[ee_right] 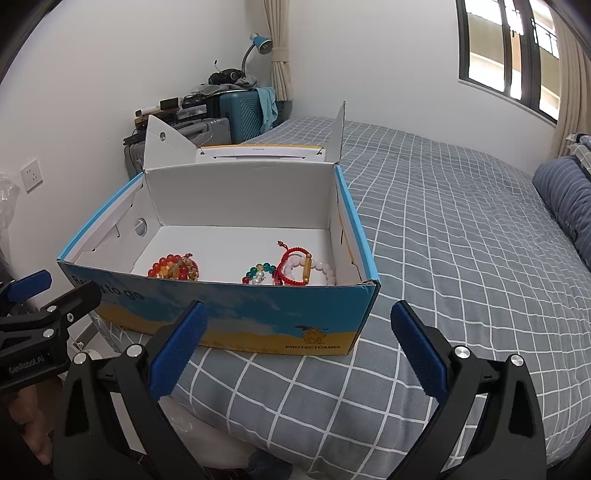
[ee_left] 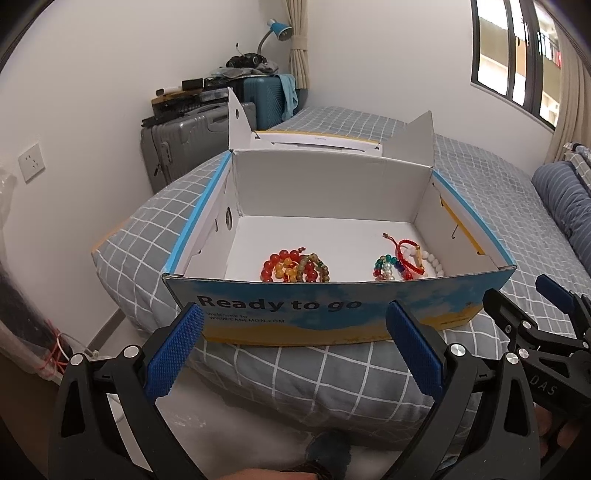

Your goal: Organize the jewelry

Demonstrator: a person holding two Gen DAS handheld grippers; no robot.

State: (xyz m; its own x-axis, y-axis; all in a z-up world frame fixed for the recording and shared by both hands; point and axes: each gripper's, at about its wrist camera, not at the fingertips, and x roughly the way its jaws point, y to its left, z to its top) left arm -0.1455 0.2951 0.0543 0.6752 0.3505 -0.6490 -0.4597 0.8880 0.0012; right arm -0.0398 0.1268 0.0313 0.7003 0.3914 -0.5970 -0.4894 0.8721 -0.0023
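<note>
Grey checked bedding covers a bed with an open cardboard box on its near left corner, lid flaps standing up at the far side. On the box floor lie two heaps of jewelry: orange and red beaded bracelets on the left, and on the right a mixed cluster with green, blue and white beads plus a red cord bracelet. How many pieces the right heap holds is hard to tell, as the box's near wall hides part of it. Both grippers hover just short of the box's near wall, apart from it. The left gripper has its blue pads spread wide and holds nothing; the right gripper is likewise wide and empty. Suitcases and a blue lamp stand by the far wall.
</note>
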